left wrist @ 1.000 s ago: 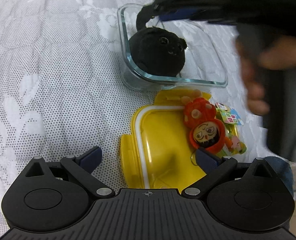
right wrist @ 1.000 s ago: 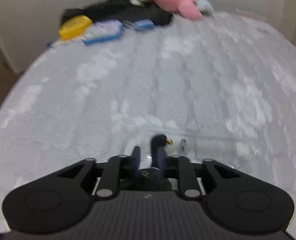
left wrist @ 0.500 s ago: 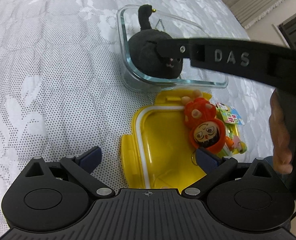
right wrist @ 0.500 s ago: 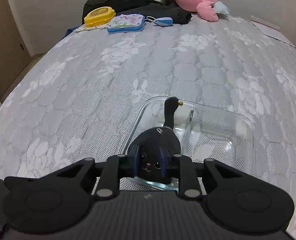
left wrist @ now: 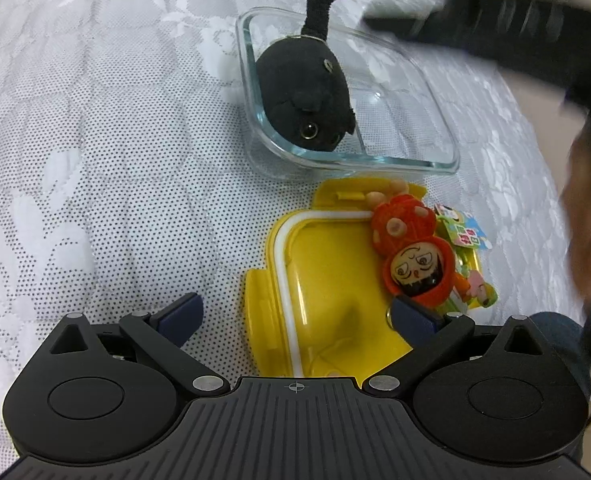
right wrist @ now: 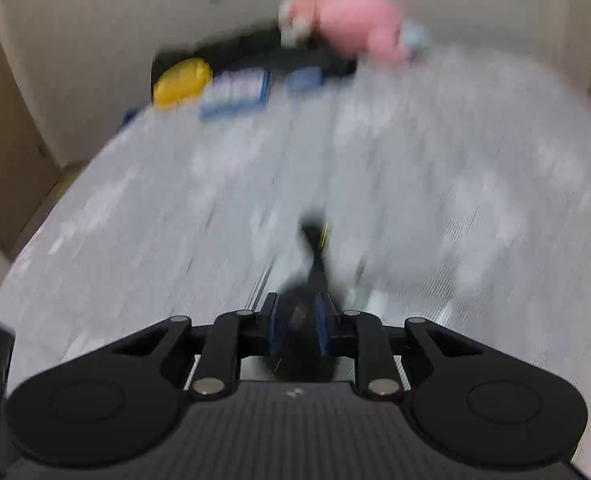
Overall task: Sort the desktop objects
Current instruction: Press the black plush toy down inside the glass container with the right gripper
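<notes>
- Step in hand, as I judge it: the black cat plush [left wrist: 299, 92] is sorted. It lies on its side in the left part of the glass container [left wrist: 415, 164], with its tail standing up over the far rim.
- What is left near you is the orange doll keychain [left wrist: 411, 256]. It lies on the right edge of the upturned yellow lid [left wrist: 327, 280], just in front of the container, with its coloured paper tag [left wrist: 465, 234] hanging off onto the white quilted cover [left wrist: 95, 160].
- Your left gripper [left wrist: 295, 316] hovers low over the lid with its jaws spread wide and holding nothing. Its right finger sits just beside the doll's head and key ring; whether it touches them I cannot tell.
- Your right gripper [right wrist: 297, 328] is badly blurred. Its fingers stand a narrow gap apart, with the plush's dark body showing through that gap. The left wrist view shows the plush lying free in the container and this gripper up and off to the right, so I judge it is carrying nothing.
- The next move calls for picking up the doll. Shift the left gripper to the right so both fingers straddle the orange body, then close gently. The lid is smooth, so the doll may slide, and the loose tag could snag.
</notes>
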Demonstrator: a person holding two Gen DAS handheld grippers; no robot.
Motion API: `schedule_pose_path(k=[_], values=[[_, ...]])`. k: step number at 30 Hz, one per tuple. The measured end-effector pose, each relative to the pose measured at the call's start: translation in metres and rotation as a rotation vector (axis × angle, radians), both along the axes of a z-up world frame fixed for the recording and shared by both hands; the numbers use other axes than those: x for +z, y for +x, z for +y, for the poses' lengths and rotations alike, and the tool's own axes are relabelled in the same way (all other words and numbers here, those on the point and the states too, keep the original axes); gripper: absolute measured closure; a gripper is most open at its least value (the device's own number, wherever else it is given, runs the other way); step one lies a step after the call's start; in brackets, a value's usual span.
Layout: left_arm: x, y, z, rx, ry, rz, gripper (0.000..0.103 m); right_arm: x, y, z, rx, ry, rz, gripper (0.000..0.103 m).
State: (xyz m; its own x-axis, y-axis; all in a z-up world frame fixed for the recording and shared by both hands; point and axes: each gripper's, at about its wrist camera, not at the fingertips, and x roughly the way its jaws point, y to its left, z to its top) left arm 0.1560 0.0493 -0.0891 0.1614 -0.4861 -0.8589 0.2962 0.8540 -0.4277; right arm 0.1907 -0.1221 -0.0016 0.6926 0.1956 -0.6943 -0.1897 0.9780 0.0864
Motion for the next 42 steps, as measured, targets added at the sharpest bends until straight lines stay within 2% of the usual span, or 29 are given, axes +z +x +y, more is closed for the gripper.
schedule_pose_path(k=[3,7,10,11,12,15,18,28,31,34,38,42], values=[[0.0,0.0,-0.001,-0.006,0.009,0.003,0.001,0.009,0.018,0.009,0.045,-0.07,-0.047,0.082],[-0.001,0.001,-0.002,-0.004,0.014,0.007,0.001,-0.001,0.043,0.02,0.049,-0.093,-0.059,0.082],[-0.002,0.001,-0.002,-0.006,0.013,0.008,0.0,-0.012,0.06,0.02,0.015,-0.037,-0.013,0.083],[-0.002,0.002,-0.003,-0.007,0.013,0.008,0.0,-0.017,0.064,0.019,-0.002,-0.011,0.016,0.091],[-0.001,0.002,-0.003,-0.007,0.013,0.008,0.0,-0.022,0.068,0.017,-0.021,0.02,0.045,0.093],[-0.001,0.003,-0.002,-0.005,0.009,0.007,0.0,-0.035,0.074,0.005,-0.078,0.121,0.124,0.093],[-0.001,0.003,-0.004,-0.004,0.009,0.007,0.0,-0.046,0.075,-0.004,-0.127,0.17,0.16,0.093],[-0.003,0.004,-0.006,-0.005,0.017,0.012,0.0,-0.064,0.077,0.007,-0.129,0.176,0.222,0.092],[-0.003,0.005,-0.005,-0.005,0.018,0.013,0.0,-0.065,0.077,0.009,-0.14,0.172,0.216,0.092],[-0.004,0.006,-0.006,-0.013,0.026,0.014,0.0,-0.056,0.074,0.005,-0.14,0.192,0.212,0.09],[-0.004,0.007,-0.01,-0.023,0.045,0.014,0.0,-0.023,0.052,-0.013,-0.131,0.228,0.164,0.09],[0.0,0.005,-0.016,-0.021,0.08,-0.003,0.0,0.006,0.021,-0.034,-0.129,0.173,0.121,0.09]])
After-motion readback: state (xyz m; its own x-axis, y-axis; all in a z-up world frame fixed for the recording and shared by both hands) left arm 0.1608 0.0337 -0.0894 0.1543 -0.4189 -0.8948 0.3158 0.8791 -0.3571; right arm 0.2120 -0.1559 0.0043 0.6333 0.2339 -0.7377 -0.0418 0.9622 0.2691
